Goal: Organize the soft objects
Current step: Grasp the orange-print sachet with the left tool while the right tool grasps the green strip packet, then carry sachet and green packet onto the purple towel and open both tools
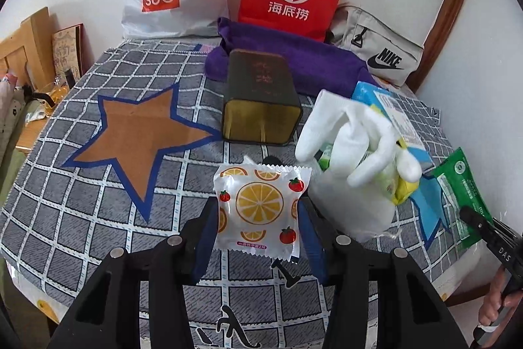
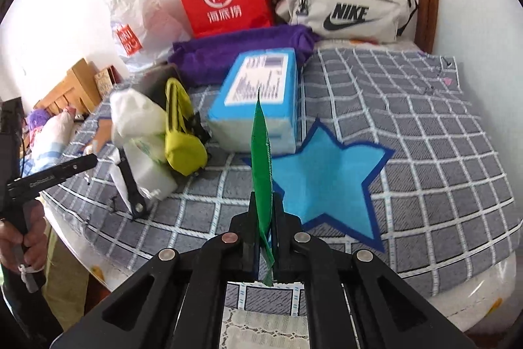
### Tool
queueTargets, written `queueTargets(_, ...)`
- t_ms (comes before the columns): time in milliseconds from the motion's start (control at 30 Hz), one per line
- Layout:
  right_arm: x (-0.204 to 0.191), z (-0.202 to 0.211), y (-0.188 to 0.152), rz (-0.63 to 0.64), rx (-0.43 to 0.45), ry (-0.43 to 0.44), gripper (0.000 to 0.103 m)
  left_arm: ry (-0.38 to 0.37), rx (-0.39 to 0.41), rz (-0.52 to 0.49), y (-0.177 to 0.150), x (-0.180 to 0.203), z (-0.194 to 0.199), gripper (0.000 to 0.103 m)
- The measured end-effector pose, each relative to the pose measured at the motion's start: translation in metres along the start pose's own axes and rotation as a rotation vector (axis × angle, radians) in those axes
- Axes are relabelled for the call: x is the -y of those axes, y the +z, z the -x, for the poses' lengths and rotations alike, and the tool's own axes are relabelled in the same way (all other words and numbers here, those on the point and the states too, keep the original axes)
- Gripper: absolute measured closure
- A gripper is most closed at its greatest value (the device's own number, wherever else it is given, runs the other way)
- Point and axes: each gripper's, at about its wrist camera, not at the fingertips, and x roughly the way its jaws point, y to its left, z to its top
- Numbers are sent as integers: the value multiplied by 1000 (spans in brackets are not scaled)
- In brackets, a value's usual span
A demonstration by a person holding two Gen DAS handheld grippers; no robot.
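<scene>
The left gripper (image 1: pixel 258 218) holds a flat white plastic sachet printed with orange slices and small tomatoes (image 1: pixel 260 211); its jaws stand at a middle width with the blue pads pressing on the two side edges of this sachet, which hangs above the grey checked cloth on the counter (image 1: pixel 98 211), just in front of the dark olive metal tin lying on its side (image 1: pixel 261 107). The right gripper (image 2: pixel 261 218) is closed fully on a thin green plastic packet (image 2: pixel 261 159), seen edge-on in the right wrist view, standing up between the narrow jaws above the light blue star patch with dark blue border (image 2: pixel 330 179). To the left of the tin lies a brown star patch with blue border (image 1: pixel 140 139), and to the right of the tin a heap remains: a white soft cloth bundle (image 1: pixel 353 133), a small yellow-green pouch (image 2: pixel 183 133) and a blue and white tissue pack (image 2: pixel 261 97). I judge that the step in hand is carrying each soft item to a star, perhaps the sachet to the brown one and the packet to the blue one, but the frames do not tell this surely. To do it well, each hand should keep a gentle squeeze so the packets do not buckle or slip, lower them flat onto the patch, and release only when they rest on the cloth. Both grippers point steeply downward toward the counter; the person's hand (image 2: pixel 29 237) around the left handle is visible at the left edge of the right wrist view.
</scene>
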Motion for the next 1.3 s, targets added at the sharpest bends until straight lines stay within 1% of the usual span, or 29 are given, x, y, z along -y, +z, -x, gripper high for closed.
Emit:
queueTargets(200, -4, 13, 31, 9, 30, -39, 98, 29, 16, 10, 26, 3, 10, 57)
queueTargets(300, -6, 17, 52, -11, 47, -38, 98, 51, 31, 5, 48, 5, 15, 57)
queueTargets(500, -23, 17, 96, 34, 92, -57, 98, 80, 52, -12, 87, 11, 14, 57)
queueTargets(600, -30, 13, 115, 48, 104, -64, 98, 78, 52, -8, 102, 12, 10, 57)
queueTargets(933, -31, -27, 163, 31, 85, -34, 98, 92, 51, -21, 153, 16, -14, 57)
queueTargets(1200, -25, -75, 191, 21, 52, -27, 98, 99, 28, -31, 189, 18, -51, 57)
queueTargets(1300, -21, -96, 201, 15, 32, -23, 98, 97, 11, -19, 200, 17, -68, 57)
